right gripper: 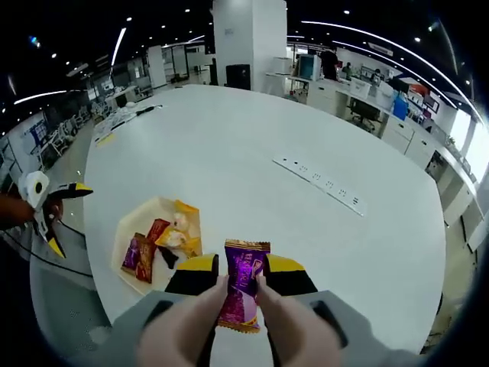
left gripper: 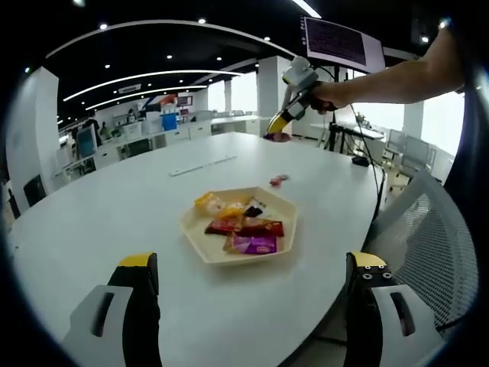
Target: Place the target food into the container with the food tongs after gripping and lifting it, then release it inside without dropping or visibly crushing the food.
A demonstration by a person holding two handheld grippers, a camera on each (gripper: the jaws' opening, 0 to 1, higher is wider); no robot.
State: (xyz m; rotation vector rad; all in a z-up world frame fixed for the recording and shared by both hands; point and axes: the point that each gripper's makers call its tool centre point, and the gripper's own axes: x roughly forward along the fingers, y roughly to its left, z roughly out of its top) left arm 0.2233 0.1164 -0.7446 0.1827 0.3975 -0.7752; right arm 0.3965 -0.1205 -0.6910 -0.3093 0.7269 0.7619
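The right hand-held gripper (right gripper: 243, 280) pinches a purple wrapped snack (right gripper: 243, 294) upright between its tips, lifted above the near edge of the counter (right gripper: 252, 153). The left hand-held gripper (left gripper: 252, 267) hangs spread, holding nothing. I judge the carry under way: next, swing over the tray (right gripper: 131, 222) near the counter's edge, lower, then ease apart.

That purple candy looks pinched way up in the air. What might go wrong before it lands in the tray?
A few risks, judging from this moment:

1. The right gripper pinches the purple packet high above the table; a slip would drop it outside the tray.

2. The tray already holds several wrapped snacks, so a release from height could bounce the packet back out.

3. A harder pinch may crush the packet's contents.
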